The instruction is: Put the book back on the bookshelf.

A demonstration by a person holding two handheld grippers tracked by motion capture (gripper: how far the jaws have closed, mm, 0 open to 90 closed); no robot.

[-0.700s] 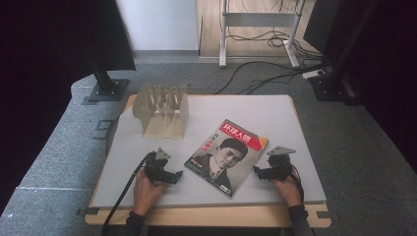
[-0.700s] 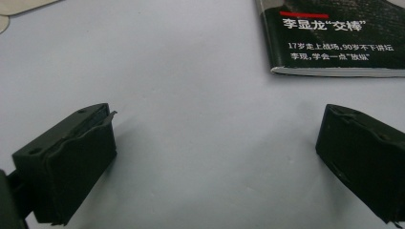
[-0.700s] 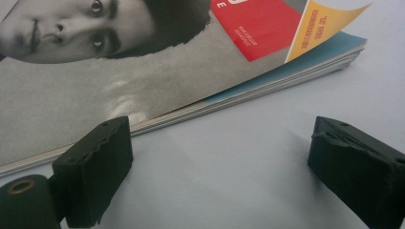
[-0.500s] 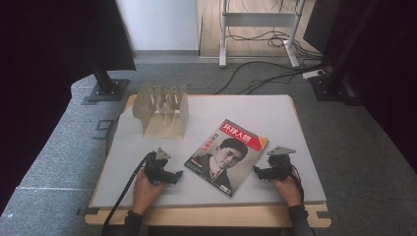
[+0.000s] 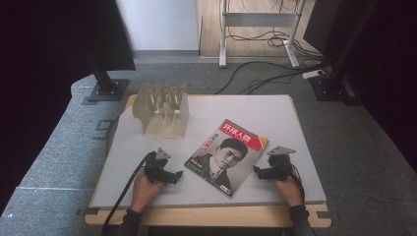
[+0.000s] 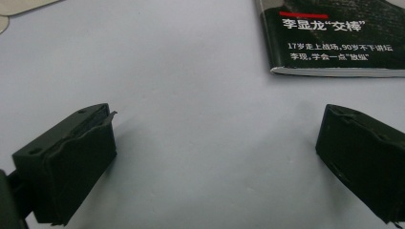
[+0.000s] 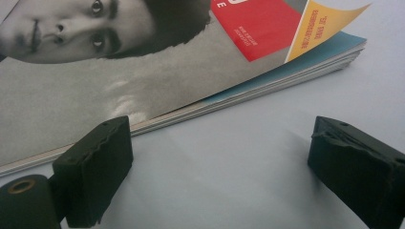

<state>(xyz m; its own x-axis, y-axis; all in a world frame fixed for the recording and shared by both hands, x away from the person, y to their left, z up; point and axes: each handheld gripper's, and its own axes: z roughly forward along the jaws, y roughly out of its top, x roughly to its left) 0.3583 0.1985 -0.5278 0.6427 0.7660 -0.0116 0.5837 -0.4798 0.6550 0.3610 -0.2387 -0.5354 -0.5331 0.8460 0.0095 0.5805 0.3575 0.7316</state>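
Magazine (image 5: 227, 156) lies flat on table (image 5: 295, 118), between both grippers, long side slanting toward wooden rack (image 5: 163, 109). Right gripper (image 5: 257, 170) nearer, just beside page edge, jaws wide apart, holding nothing. Left gripper (image 5: 178, 174) near corner, jaws also wide, holding nothing.

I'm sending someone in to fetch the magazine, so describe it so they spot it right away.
On the grey table top, look at the near half, between the person's two hands. The magazine lies flat and askew there, with a black-and-white portrait and a red title block on its cover; the only neighbour, a beige slotted rack, stands farther back left.
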